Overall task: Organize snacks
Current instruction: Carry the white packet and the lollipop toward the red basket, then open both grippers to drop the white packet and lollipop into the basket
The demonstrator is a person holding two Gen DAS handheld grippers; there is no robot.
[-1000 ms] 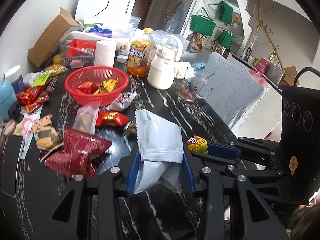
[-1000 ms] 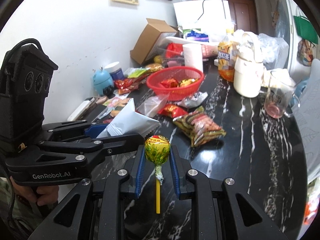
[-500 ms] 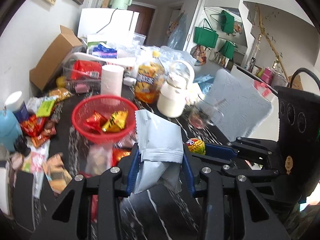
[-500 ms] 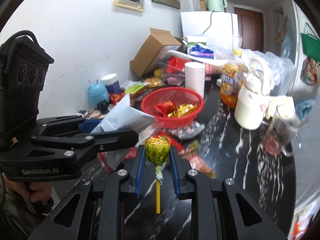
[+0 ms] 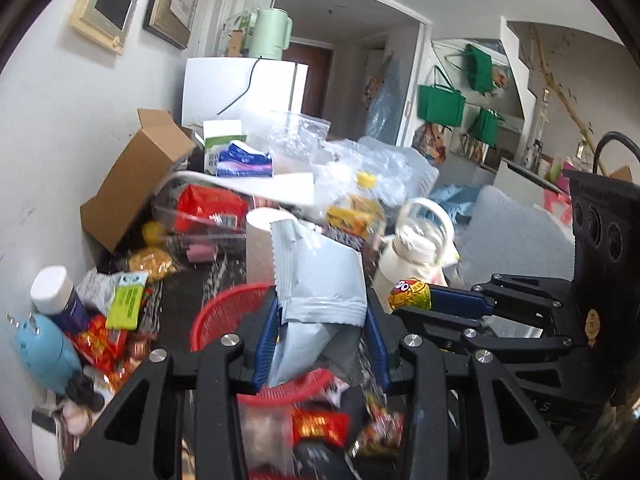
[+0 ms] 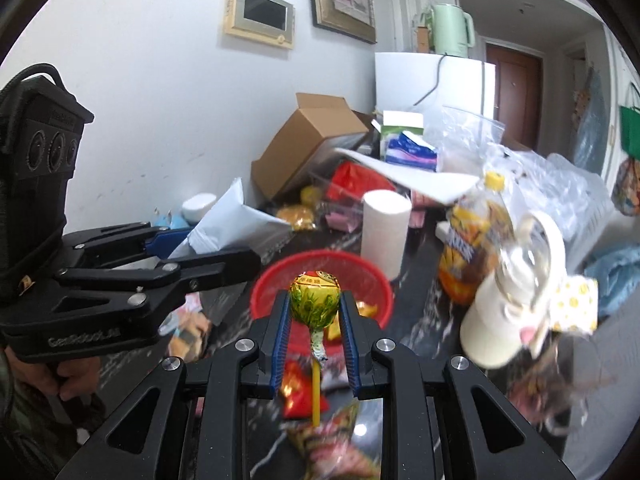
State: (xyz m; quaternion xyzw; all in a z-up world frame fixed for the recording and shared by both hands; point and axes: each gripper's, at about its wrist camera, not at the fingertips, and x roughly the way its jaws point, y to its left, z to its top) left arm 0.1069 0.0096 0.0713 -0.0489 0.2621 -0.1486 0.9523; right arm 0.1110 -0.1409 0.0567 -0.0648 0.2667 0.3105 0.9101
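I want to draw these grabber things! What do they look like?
Both grippers, left gripper and right gripper, are black with silver bolts and blue-lined jaws. The left's boxy body has three round holes, white "GenRobot.AI" lettering and a black cable. A dark green sleeve shows.

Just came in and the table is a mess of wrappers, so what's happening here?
A person is sorting snacks with hand-held tongs in each hand. The left tongs are shut on a pale grey pouch; the right tongs pinch a lollipop by its wrapped head, stick hanging down. Both are held above the red basket, which already has a few packets in it. More snacks lie loose on the dark marble table around it.
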